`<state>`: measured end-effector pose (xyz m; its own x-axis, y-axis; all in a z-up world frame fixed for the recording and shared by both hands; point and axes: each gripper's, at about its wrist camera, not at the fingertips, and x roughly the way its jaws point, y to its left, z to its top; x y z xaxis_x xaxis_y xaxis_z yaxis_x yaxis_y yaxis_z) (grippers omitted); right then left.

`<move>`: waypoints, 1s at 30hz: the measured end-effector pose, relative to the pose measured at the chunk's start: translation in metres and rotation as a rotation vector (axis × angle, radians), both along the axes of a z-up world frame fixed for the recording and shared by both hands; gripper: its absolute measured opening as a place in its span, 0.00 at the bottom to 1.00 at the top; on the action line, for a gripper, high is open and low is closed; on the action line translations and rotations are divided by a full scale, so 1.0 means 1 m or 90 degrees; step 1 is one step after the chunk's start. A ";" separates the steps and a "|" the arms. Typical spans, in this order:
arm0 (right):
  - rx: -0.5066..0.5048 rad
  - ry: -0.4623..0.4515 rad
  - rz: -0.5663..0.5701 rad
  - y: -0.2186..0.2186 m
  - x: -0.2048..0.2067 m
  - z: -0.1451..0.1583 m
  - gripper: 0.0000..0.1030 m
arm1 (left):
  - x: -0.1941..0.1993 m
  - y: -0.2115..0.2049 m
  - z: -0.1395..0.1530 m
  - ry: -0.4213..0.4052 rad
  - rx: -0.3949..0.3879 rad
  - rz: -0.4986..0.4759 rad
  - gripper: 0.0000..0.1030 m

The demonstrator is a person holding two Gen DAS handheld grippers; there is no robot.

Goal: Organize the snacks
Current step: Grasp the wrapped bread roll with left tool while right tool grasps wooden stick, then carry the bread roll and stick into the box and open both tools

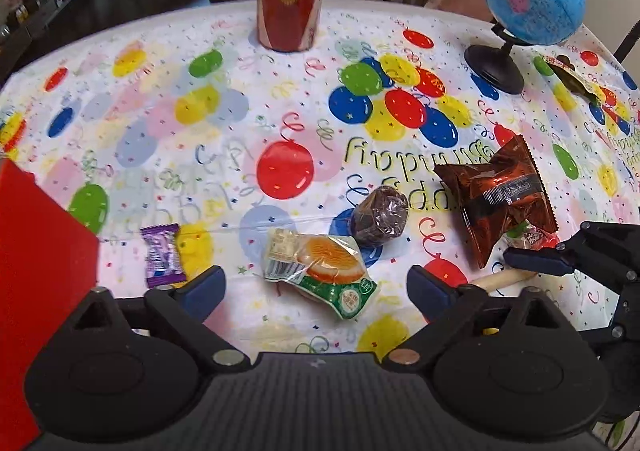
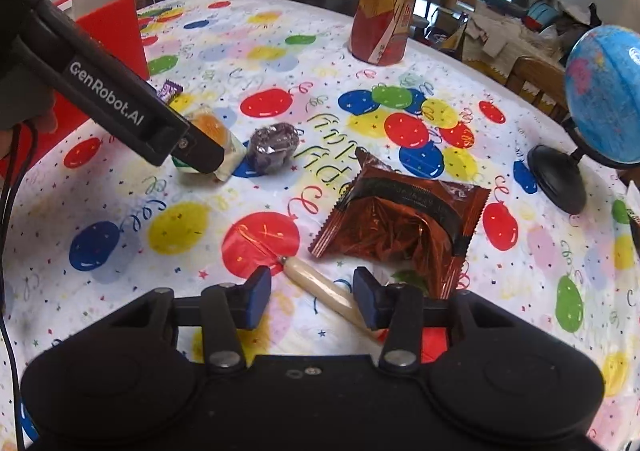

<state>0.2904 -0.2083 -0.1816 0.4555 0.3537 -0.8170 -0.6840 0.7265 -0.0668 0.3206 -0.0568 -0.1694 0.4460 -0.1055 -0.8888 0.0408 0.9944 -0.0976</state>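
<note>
Balloon-print tabletop point(image 1: 168, 99) under me; my left tongs point(image 1: 316, 287) gape over the orange packet point(image 1: 320, 265), lower centre; my right tongs point(image 2: 312, 293) half-parted around a lollipop stick point(image 2: 320, 287), untouched; it could roll away.

"GenRobot.AI" stands in white on the black left gripper point(image 2: 200, 155) arm, upper left of the right wrist view; tablecloth point(image 2: 120, 251) lettering reads upside down, partly "Birthday"

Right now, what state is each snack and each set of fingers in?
Orange-picture packet: sealed, lying flat.
Purple candy: wrapped, lying flat.
Dark round cake: wrapped, on its side.
Brown foil bag: sealed, crumpled.
Left gripper: fingers wide apart, empty.
Right gripper: fingers partly open around a cream stick.
</note>
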 end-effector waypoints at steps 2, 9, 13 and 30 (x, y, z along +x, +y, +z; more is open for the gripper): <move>0.005 0.003 0.007 0.000 0.002 -0.001 0.41 | 0.004 -0.001 -0.004 0.008 0.000 0.000 0.87; 0.006 0.007 0.029 0.002 0.003 0.000 0.27 | 0.011 -0.001 -0.011 0.026 -0.004 -0.006 0.67; -0.001 0.007 0.025 0.003 -0.003 0.000 0.16 | 0.011 -0.001 -0.011 0.024 -0.007 -0.010 0.62; 0.071 0.020 -0.186 -0.011 -0.046 0.013 0.09 | -0.024 0.017 0.005 -0.018 -0.023 0.022 0.50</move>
<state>0.2445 -0.2192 -0.1684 0.5261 0.3004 -0.7956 -0.4461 0.8940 0.0426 0.2965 -0.0396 -0.1648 0.4749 -0.1215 -0.8716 0.0095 0.9911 -0.1330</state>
